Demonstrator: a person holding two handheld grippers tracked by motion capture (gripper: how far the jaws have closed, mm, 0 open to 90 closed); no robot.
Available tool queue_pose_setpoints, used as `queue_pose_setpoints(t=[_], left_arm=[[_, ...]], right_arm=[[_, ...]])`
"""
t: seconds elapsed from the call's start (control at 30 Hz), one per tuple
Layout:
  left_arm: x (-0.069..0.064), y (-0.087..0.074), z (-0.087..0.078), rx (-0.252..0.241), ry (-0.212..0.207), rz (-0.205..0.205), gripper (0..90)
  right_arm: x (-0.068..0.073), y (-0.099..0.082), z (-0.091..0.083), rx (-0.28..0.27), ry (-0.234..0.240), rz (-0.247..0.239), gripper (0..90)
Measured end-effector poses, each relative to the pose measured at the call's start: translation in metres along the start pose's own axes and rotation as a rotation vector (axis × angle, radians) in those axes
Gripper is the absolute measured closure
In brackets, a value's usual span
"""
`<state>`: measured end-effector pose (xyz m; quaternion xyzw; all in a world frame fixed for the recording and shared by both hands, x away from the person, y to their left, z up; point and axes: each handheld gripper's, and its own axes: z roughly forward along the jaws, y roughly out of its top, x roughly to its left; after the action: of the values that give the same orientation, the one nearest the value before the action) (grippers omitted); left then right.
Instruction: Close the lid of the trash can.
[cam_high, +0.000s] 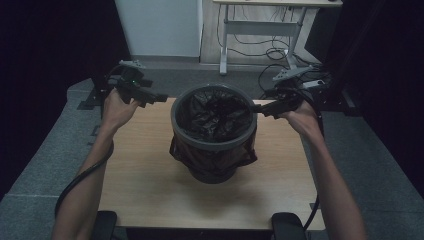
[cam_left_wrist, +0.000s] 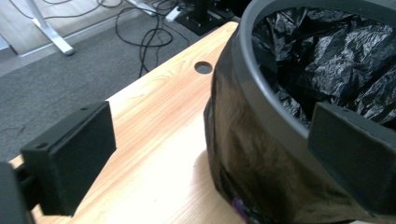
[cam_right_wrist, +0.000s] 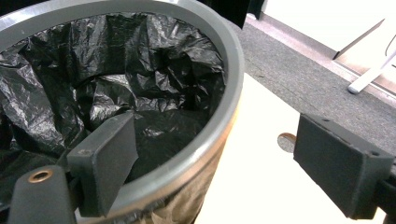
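Note:
A grey round bin (cam_high: 212, 143) stands in the middle of the wooden table (cam_high: 145, 175), lined with a crumpled black bag (cam_high: 215, 117) whose edge hangs down outside below the rim. My left gripper (cam_high: 162, 98) is just off the bin's left rim, open. In the left gripper view its jaws (cam_left_wrist: 210, 154) stand wide apart, one over the table, one in front of the rim (cam_left_wrist: 261, 93). My right gripper (cam_high: 256, 107) is at the right rim, open. Its jaws (cam_right_wrist: 224, 163) straddle the rim (cam_right_wrist: 229, 60) without pressing it, one inside over the bag (cam_right_wrist: 116, 70), one outside.
A round hole (cam_left_wrist: 203, 67) sits in the tabletop beyond the bin. Behind the table are grey carpet, a white desk frame (cam_high: 260, 30) and loose cables (cam_high: 272, 52). Dark stands flank the table's far corners. The table's near half is bare wood.

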<state>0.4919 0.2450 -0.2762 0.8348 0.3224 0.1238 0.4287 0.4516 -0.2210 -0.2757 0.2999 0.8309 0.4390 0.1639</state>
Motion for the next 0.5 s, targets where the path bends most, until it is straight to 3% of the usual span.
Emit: queue_pose_setpoints(t=[0.2, 0.5], left_arm=[[0.005, -0.015, -0.012, -0.035, -0.003, -0.018, 0.0], [0.011, -0.04, -0.017, -0.026, 0.012, -0.035, 0.0]], right_arm=[[-0.007, -0.011, -0.01, -0.012, -0.019, 0.021, 12.8], [-0.011, -0.029, -0.023, -0.027, -0.053, 0.036, 12.8]])
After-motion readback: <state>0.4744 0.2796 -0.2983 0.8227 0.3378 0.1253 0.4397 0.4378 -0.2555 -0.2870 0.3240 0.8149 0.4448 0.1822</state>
